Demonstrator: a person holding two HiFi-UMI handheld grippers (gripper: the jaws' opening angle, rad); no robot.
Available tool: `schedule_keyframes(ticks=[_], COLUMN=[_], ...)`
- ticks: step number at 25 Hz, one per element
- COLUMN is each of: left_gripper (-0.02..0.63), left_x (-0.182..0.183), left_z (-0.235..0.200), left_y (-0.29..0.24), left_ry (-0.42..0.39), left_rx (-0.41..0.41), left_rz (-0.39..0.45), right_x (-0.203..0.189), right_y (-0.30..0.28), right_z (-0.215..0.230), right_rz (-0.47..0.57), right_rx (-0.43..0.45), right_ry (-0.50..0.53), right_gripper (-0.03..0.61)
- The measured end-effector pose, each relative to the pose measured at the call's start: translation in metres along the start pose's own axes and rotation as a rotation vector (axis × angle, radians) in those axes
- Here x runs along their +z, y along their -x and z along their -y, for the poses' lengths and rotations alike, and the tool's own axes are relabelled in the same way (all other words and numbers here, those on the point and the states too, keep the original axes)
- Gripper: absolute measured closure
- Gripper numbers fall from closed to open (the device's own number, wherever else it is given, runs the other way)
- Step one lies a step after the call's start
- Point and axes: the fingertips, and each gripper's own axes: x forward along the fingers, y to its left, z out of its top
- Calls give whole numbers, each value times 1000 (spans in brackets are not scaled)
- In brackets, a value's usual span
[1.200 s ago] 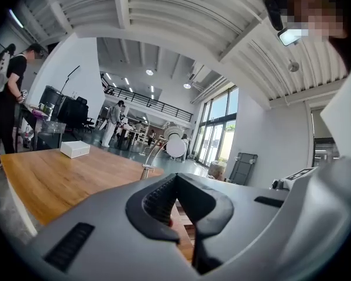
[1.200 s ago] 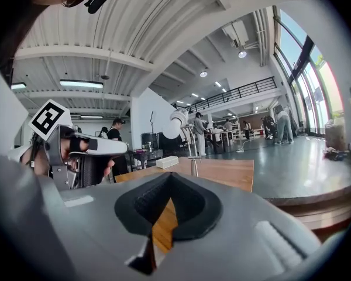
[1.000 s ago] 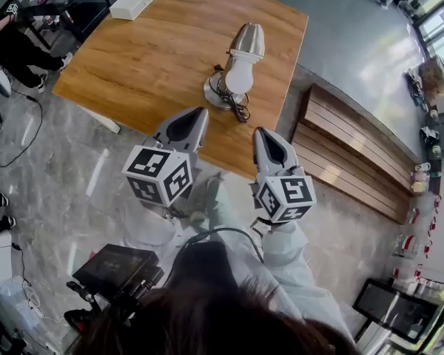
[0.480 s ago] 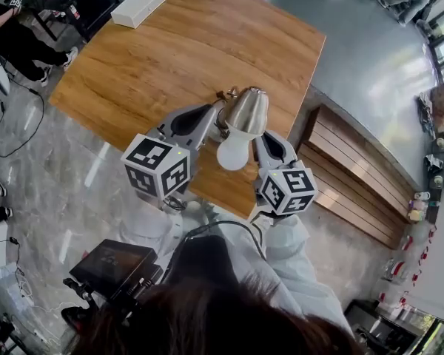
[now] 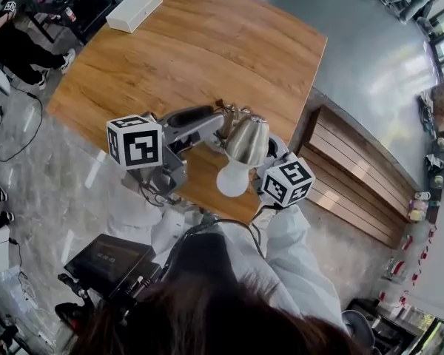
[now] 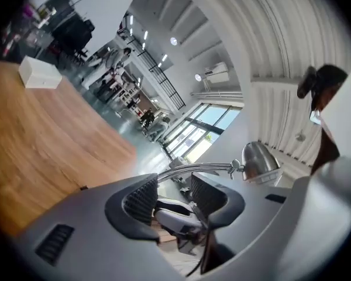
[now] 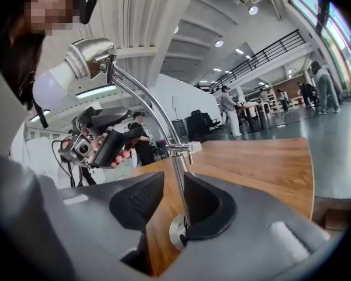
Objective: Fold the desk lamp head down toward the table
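Note:
On the wooden table (image 5: 170,58) stands the desk lamp, its metal shade (image 5: 248,139) and white bulb (image 5: 231,180) facing up at me. My left gripper (image 6: 174,186) reaches in from the left; its jaws are opening. The chrome upper arm (image 6: 193,169) crosses just beyond its fingertips, untouched. My right gripper (image 7: 174,183) has the upright lamp post (image 7: 178,177) between its opening jaws, close to the right finger (image 7: 207,206) and not pinched. The round base (image 7: 176,233) sits below. In the head view the shade hides the right jaws; only the marker cube (image 5: 288,181) shows.
A white box (image 5: 135,9) lies at the table's far left corner. A slatted wooden bench (image 5: 355,161) runs along the right of the table. A seated person (image 5: 7,43) and cables are at the left, and black equipment (image 5: 107,261) stands on the floor by me.
Both grippers have moved forward to the lamp. The left one rolled and swung in from the left. Both pairs of jaws, shut before, now stand apart.

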Motion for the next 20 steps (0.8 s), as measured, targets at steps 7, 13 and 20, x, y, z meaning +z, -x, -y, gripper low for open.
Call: schedule_keyframes(ticks=[7, 13, 20], left_gripper=[379, 379, 379], left_x=[-1, 3, -4], left_z=[0, 15, 26], left_y=[-13, -26, -42], left_ry=[361, 638, 761], left_rx=[-183, -352, -436], left_rz=[-87, -144, -199], right_x=[-4, -5, -6], right_y=[-23, -31, -32], right_z=[11, 5, 2], right_rz=[-43, -72, -50], right_rx=[112, 151, 190], right_ry=[153, 200, 168], right_gripper=[377, 370, 378])
